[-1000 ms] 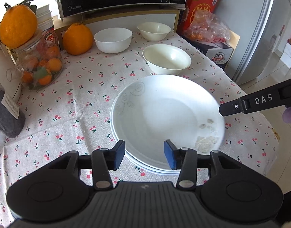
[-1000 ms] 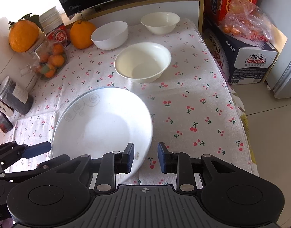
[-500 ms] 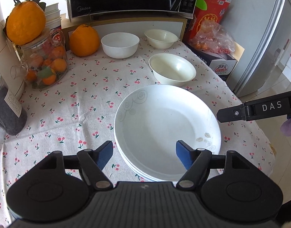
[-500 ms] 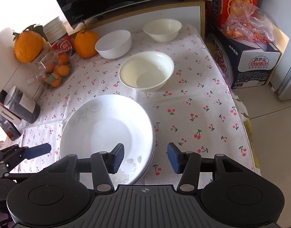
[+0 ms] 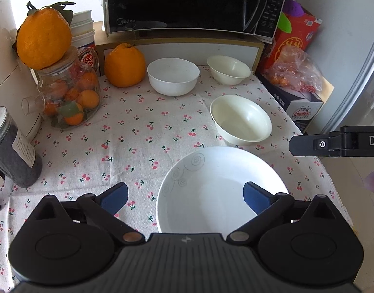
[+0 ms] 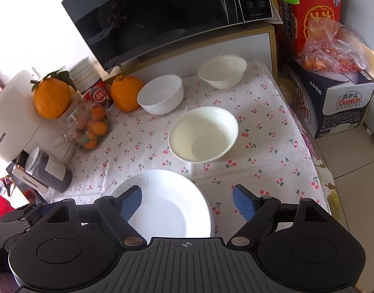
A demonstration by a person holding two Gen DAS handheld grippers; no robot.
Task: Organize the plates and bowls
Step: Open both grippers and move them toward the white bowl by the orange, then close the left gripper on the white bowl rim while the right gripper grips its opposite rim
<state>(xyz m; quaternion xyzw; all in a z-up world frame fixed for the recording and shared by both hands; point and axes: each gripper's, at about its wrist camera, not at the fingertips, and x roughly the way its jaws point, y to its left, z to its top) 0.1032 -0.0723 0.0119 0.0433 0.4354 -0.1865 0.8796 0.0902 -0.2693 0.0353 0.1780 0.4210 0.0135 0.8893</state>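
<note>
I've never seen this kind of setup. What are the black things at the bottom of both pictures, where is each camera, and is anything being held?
No robot here: a person carries a two-finger gripper in each hand, each with a camera looking along its fingers. One picture is from the left gripper, the other from the right gripper. On the cherry-print tablecloth lies a stack of plates, with three bowls beyond: the nearest bowl, a white bowl and a far bowl. Both grippers' jaws are opening; the plates lie below them, and nothing is held.
</note>
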